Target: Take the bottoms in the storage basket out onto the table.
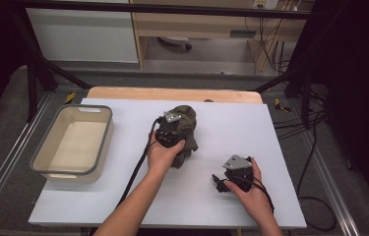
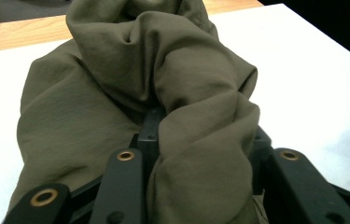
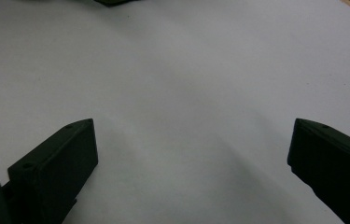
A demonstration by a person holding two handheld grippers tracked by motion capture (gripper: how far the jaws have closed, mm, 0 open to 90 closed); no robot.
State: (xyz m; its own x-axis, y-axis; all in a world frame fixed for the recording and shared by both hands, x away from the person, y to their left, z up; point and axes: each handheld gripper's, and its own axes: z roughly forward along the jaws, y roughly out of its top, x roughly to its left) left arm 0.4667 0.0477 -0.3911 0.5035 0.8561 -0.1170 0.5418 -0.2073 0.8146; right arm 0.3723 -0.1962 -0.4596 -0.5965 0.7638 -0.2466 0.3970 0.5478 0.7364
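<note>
Olive cloth (image 2: 163, 93) — one bunched piece, apparently clamped in left gripper (image 1: 170, 129) fingers; right gripper (image 1: 220, 180) spread, empty.

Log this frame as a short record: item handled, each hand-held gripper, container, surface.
item: olive-green cloth, bunched in a heap mid-table
left hand-held gripper: at the cloth, a fold lying between its jaws
right hand-held gripper: jaws wide apart, nothing between them, low over bare surface
container: beige bin with grey rim, left of the cloth
surface: white tabletop
</note>
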